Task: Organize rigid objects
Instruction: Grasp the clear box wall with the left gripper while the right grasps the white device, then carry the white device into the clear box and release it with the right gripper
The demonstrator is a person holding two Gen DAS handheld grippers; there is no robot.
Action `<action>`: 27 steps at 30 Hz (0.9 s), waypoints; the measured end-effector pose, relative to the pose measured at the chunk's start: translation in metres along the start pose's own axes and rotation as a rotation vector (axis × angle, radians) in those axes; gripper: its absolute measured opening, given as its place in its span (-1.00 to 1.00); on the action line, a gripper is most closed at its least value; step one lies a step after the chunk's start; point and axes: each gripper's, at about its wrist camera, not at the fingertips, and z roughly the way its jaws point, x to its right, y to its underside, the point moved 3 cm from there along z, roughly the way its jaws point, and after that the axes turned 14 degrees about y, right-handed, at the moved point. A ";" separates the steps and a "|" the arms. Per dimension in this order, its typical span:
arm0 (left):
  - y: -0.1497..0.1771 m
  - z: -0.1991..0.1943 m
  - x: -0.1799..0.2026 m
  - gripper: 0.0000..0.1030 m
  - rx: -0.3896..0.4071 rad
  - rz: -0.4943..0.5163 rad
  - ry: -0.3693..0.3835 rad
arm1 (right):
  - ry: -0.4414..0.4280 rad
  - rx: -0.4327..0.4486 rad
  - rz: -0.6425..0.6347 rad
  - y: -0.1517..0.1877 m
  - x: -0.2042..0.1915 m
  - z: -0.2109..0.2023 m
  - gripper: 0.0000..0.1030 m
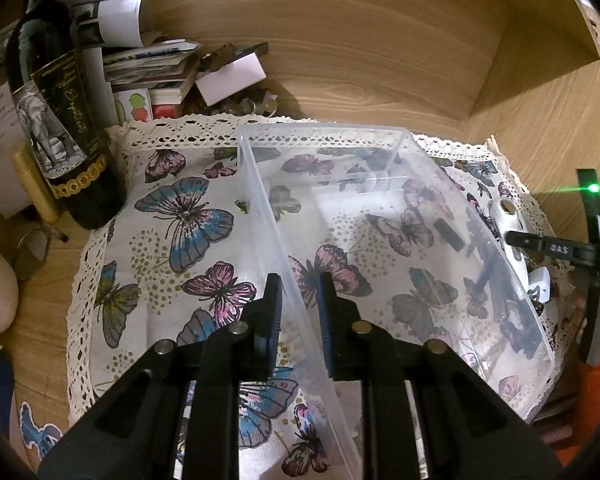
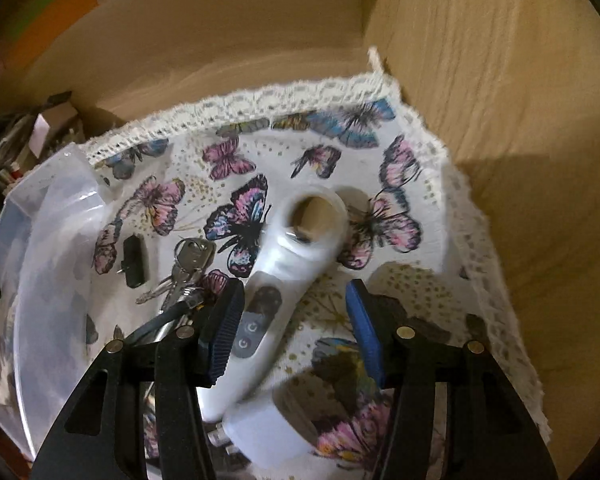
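Straddling the white plastic handheld device with the ring-shaped head (image 2: 296, 276), my right gripper (image 2: 294, 328) has its 2 blue ribbed pads spread wide; the left pad (image 2: 224, 328) sits just beside the handle, the right pad well clear, nothing clamped. Beside the handle lie a bunch of silver metal keys (image 2: 188, 270) and a small black rectangular part (image 2: 134, 256), all on the butterfly-print cloth with lace edging (image 2: 380, 128). A white rounded plug-like block (image 2: 266, 432) lies near the handle's tail, under the gripper.

My left gripper (image 1: 298, 316) has 1 pad on each side of the near wall of the clear plastic storage bin (image 1: 380, 200). Gap looks narrow; I cannot tell if the wall is truly pinched. Bin holds no items that I can confirm.

Risks, judged: handle lies diagonal to my pads, so closing may twist it or squeeze it out. Its curved smooth shell may slip. Keys may drag along. A dark glass wine bottle (image 1: 56, 120) stands near the bin; shoving the bin could tip it.
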 end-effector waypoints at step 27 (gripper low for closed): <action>0.001 -0.001 0.004 -0.64 0.008 0.042 -0.019 | -0.008 0.287 -0.149 -0.022 -0.065 -0.095 -0.41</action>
